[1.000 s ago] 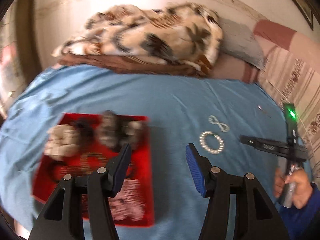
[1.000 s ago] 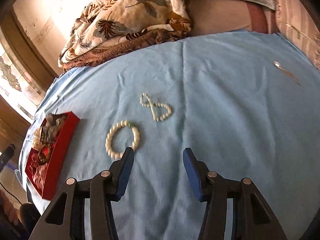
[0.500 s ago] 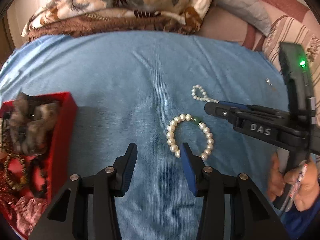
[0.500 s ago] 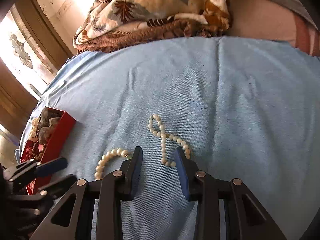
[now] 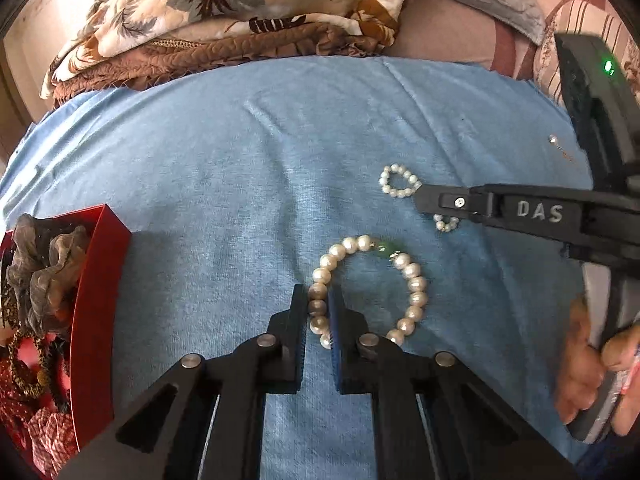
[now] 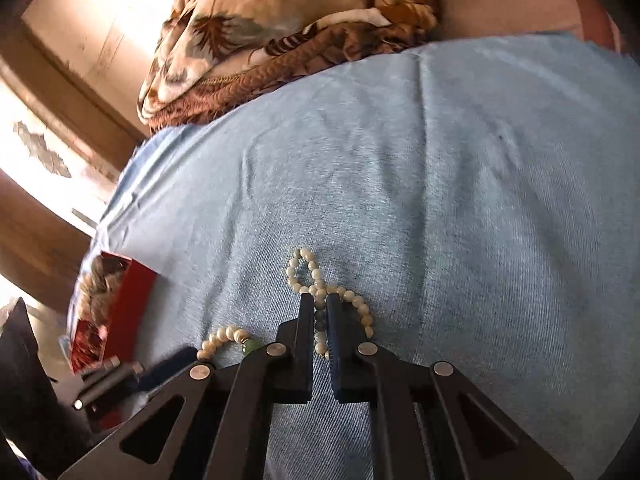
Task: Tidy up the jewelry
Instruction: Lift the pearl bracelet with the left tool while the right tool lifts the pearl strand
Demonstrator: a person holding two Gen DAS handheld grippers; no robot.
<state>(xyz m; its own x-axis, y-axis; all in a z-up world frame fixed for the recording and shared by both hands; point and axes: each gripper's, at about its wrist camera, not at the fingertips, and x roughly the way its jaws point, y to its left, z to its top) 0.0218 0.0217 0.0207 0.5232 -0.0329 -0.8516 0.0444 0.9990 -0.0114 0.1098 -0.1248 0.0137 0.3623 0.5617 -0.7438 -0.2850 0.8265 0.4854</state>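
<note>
Left gripper (image 5: 319,312) pinches the pearl bracelet (image 5: 370,288); right gripper (image 6: 318,312) apparently nips the twisted pearl strand (image 6: 320,280). Red box (image 5: 98,308) at nine o'clock awaits both.

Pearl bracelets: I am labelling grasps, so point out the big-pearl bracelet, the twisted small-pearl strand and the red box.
big-pearl bracelet (image 5: 412,276), left wrist view, right-side pearls.
twisted small-pearl strand (image 6: 306,270), right wrist view, far loop.
red box (image 5: 98,280), left wrist view, side wall.

Blue sheet (image 5: 224,184): matt woven cloth, fine ribbed weave. Pearl bracelet (image 5: 412,280): glossy smooth beads, one green glassy bead. Small pearl strand (image 6: 308,276): same sheen. Red box (image 5: 100,292): smooth, slight gloss. Quilt (image 5: 224,12): stitched printed cloth. Left gripper (image 5: 319,312): matt black plastic, metal rivets.
</note>
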